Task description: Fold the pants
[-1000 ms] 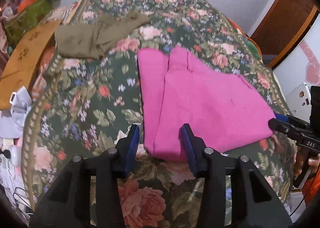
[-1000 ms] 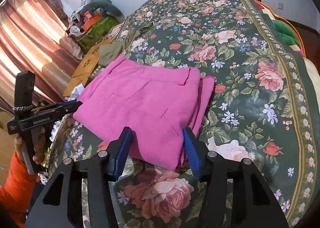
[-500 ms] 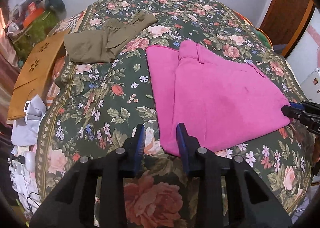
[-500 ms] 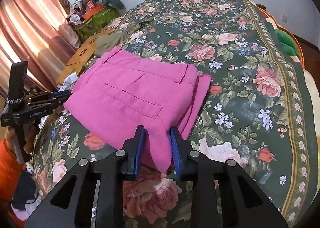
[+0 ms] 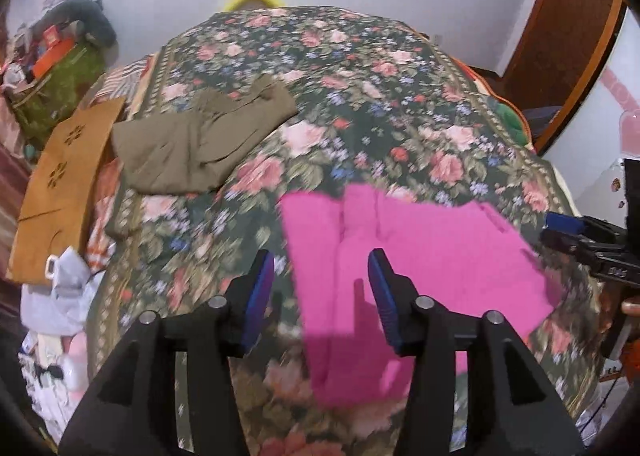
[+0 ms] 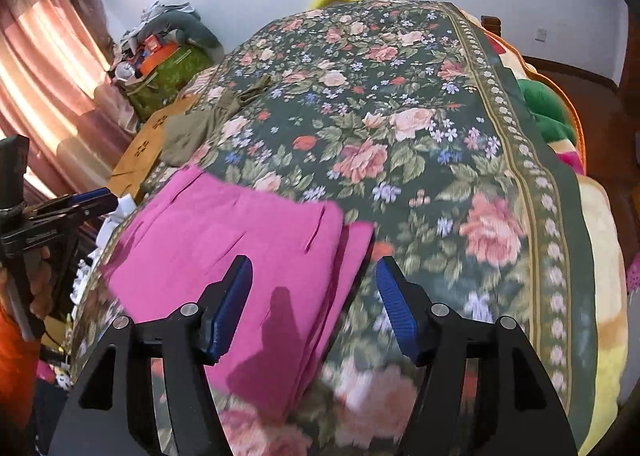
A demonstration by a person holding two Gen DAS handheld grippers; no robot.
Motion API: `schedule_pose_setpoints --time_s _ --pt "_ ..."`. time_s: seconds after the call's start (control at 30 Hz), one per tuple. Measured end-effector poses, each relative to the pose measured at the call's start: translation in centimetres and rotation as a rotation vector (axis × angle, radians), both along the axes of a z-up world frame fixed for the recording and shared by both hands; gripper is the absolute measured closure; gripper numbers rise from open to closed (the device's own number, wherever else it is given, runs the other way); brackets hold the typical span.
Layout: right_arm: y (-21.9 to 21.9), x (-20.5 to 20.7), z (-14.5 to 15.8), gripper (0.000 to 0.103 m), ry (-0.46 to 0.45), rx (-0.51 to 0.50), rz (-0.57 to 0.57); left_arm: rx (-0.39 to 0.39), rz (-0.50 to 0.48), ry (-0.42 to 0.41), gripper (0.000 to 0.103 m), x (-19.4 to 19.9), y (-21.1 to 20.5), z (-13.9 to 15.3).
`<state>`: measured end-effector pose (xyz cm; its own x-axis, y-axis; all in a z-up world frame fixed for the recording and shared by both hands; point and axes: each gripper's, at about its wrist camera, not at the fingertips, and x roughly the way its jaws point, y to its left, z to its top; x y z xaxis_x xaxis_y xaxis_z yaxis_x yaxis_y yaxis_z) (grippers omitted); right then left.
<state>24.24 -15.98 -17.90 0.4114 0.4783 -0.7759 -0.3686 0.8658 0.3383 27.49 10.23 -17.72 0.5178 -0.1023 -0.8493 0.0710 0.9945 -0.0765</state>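
pink pants (image 5: 420, 256) folded on floral bedspread (image 5: 360, 104); both tools just opened, empty.

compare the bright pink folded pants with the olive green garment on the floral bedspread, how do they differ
The bright pink folded pants lie flat in a neat, straight-edged stack; the olive green garment is rumpled and loosely bunched. The pink pants sit near the bedspread's front edge, close to both grippers; the olive garment lies farther back, by the left edge. The pink pants appear to cover more of the bed. Both rest on the floral bedspread, and neither is gripped.
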Motion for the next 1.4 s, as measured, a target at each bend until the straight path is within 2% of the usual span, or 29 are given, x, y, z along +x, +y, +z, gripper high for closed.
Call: schedule_pose_setpoints --time_s 0.2,0.33,0.47,0.53,0.63,0.77,1.0,1.07,1.17,1.23,1.33,1.4 --pt "1.2 2.9 -1.7 0.043 0.033 -0.008 0.021 -0.026 -0.066 0.044 0.054 4.2 -2.3 -1.7" --pt "2.4 4.3 -3.3 0.056 0.079 -0.025 0.061 -0.011 -0.089 0.084 0.068 6.0 -3.1 -3.3" --pt "3.1 4.8 -4.4 0.066 0.085 -0.045 0.081 0.028 -0.098 0.119 0.071 6.8 -3.3 -5.1" --pt "3.2 4.7 -4.5 0.075 0.071 -0.051 0.093 0.041 -0.096 0.127 0.072 6.7 -3.1 -5.8" --pt "3.2 4.5 -4.7 0.082 0.058 -0.081 0.095 0.057 -0.091 0.14 0.072 6.5 -2.7 -6.6" --pt "3.3 4.3 -4.7 0.083 0.042 -0.12 0.109 0.05 -0.081 0.132 0.071 6.3 -2.5 -6.8" --pt "4.0 4.4 -4.1 0.083 0.031 -0.189 0.126 0.108 -0.078 0.111 0.065 6.4 -2.9 -6.1" --pt "3.9 4.6 -3.7 0.081 0.047 -0.179 0.124 0.108 -0.068 0.102 0.065 6.3 -2.7 -5.3" --pt "3.7 4.3 -2.8 0.067 0.048 -0.163 0.114 0.097 -0.056 0.067 0.063 5.9 -2.3 -3.7" --pt "3.3 3.8 -1.7 0.052 0.02 -0.152 0.102 0.096 -0.044 0.035 0.05 5.5 -1.9 -2.8" --pt "3.0 2.9 -0.4 0.043 -0.006 -0.127 0.094 0.087 -0.012 -0.023 0.032 4.7 -0.8 -1.3" --pt "2.5 2.3 0.3 0.035 -0.013 -0.094 0.077 0.069 0.002 -0.034 0.029 4.2 -0.1 -0.7"
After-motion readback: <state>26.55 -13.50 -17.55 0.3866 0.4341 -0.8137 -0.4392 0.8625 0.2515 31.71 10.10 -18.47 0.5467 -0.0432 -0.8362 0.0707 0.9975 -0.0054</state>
